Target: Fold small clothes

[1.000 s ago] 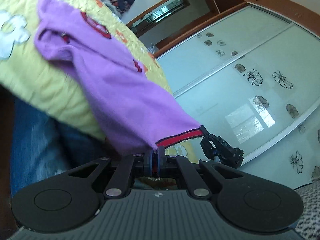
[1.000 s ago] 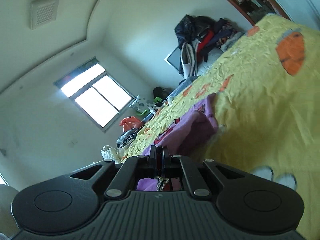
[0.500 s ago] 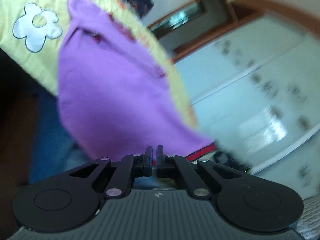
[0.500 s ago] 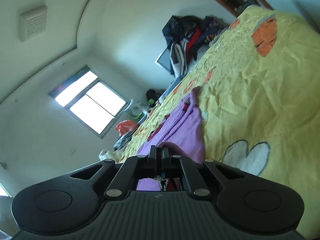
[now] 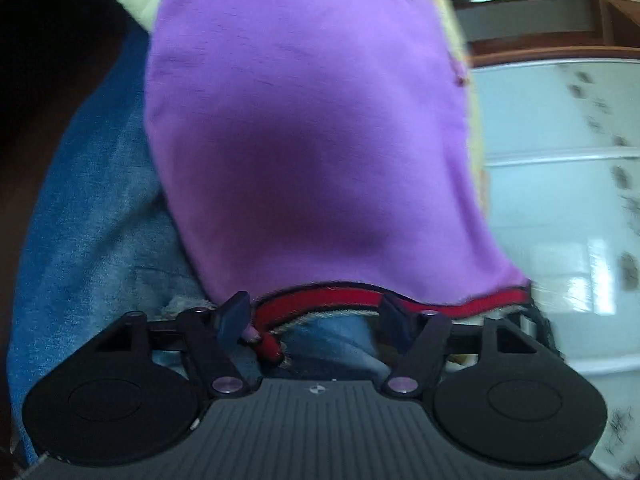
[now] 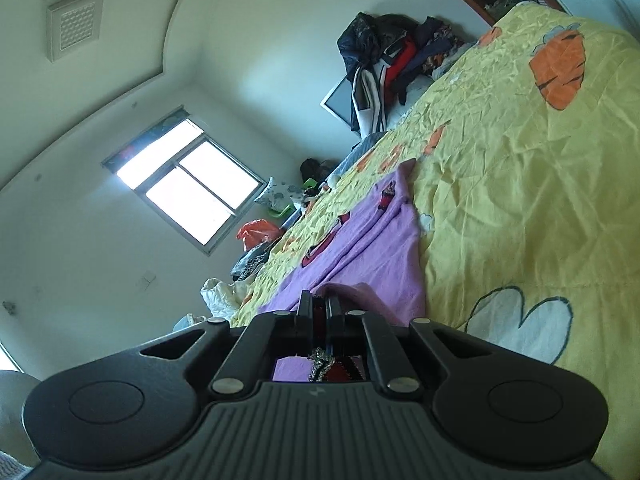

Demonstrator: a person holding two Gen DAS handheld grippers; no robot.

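A small purple garment (image 5: pixel 312 128) with a red and dark hem band (image 5: pixel 320 300) hangs off the edge of the yellow bed. My left gripper (image 5: pixel 316 312) is open, its fingers wide apart, with the hem lying loose between them. In the right wrist view the garment (image 6: pixel 372 248) lies stretched along the yellow bedspread (image 6: pixel 520 184). My right gripper (image 6: pixel 320 308) is shut on the garment's near edge, with purple and red cloth bunched between the fingers.
The person's blue jeans (image 5: pixel 92 216) fill the left of the left wrist view. A wardrobe with glass sliding doors (image 5: pixel 560 184) stands on the right. A pile of dark clothes (image 6: pixel 400 56) lies at the far end of the bed. A window (image 6: pixel 188 184) is in the far wall.
My left gripper has opened and let go of the hem. The garment has spread out flatter along the bed. My right gripper stays shut on it.
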